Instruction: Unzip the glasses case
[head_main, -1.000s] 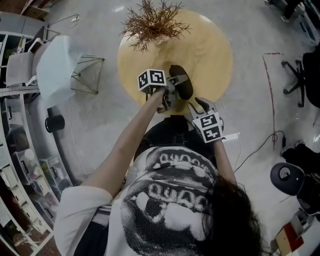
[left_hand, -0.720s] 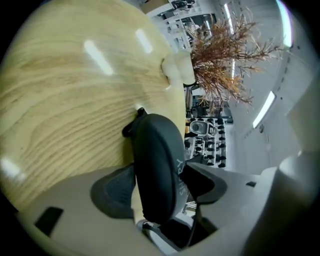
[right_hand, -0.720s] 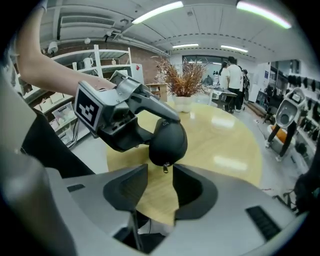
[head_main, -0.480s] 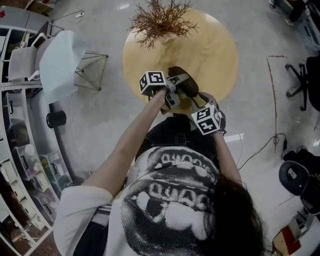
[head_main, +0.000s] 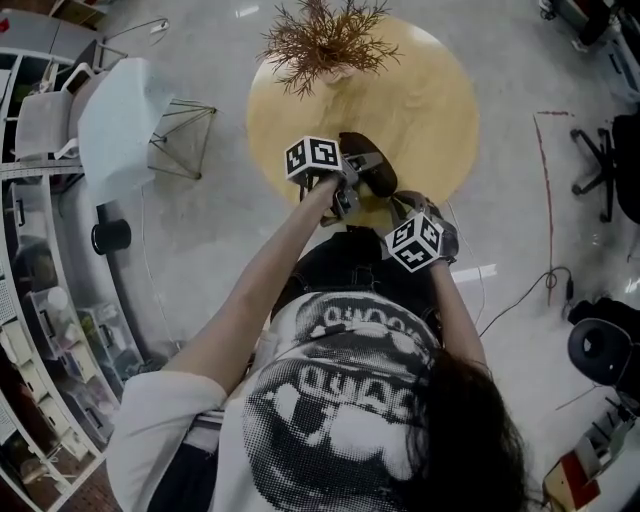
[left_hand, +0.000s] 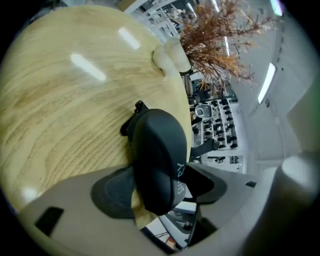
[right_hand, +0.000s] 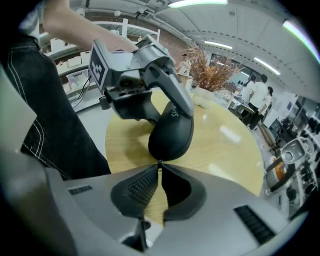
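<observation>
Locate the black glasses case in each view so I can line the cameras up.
Head view: black oval glasses case mid-frame, near edge of the round wooden table, in the left gripper.
Left gripper view: lower centre, clamped between the jaws.
Right gripper view: centre, its small zip pull between the right gripper's closing jaws.
Shared landmark: dried brown branches, beyond the case in all three.

Case: black oval glasses case (left_hand: 157, 160), smooth matt shell.
Table: round pale wooden table (head_main: 420, 100), grained, faintly glossy.
</observation>
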